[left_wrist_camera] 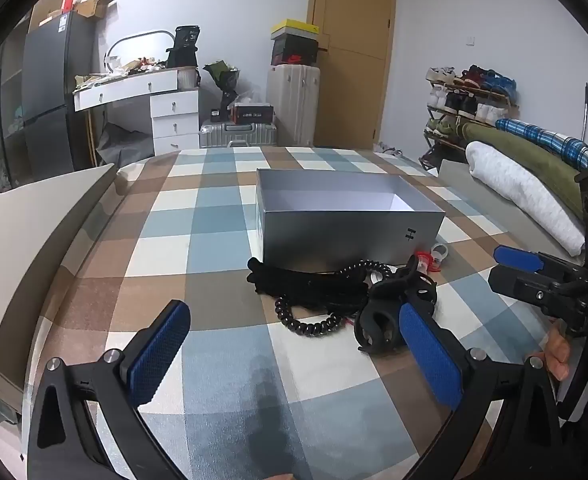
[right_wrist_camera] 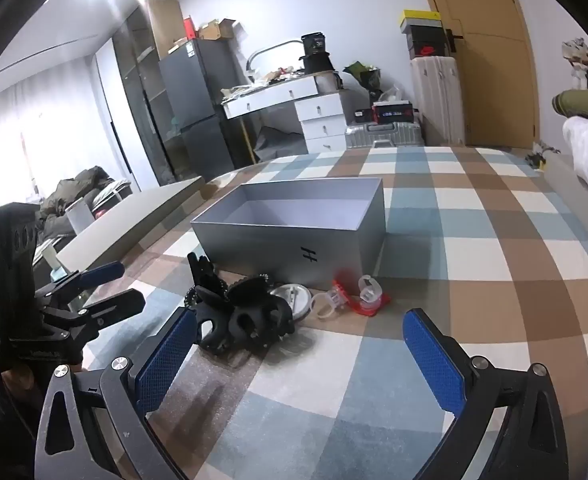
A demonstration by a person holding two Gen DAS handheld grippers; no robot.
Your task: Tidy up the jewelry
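Several hair things [left_wrist_camera: 334,296] lie in a heap on the checked bed [left_wrist_camera: 222,240], just before the empty grey box [left_wrist_camera: 350,220]. Both tongs, left gripper [left_wrist_camera: 294,356] and right gripper [right_wrist_camera: 298,364], gape wide, holding nothing. Nothing seems packed yet; next, one must reach down and pinch a piece.

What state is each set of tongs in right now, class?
Left tongs: open, holding nothing.
Right tongs: open, holding nothing.

Your bedspread [left_wrist_camera: 222,360] lies bare at six o'clock; at twelve the box [left_wrist_camera: 346,232] and black clutter [left_wrist_camera: 318,292] block you.
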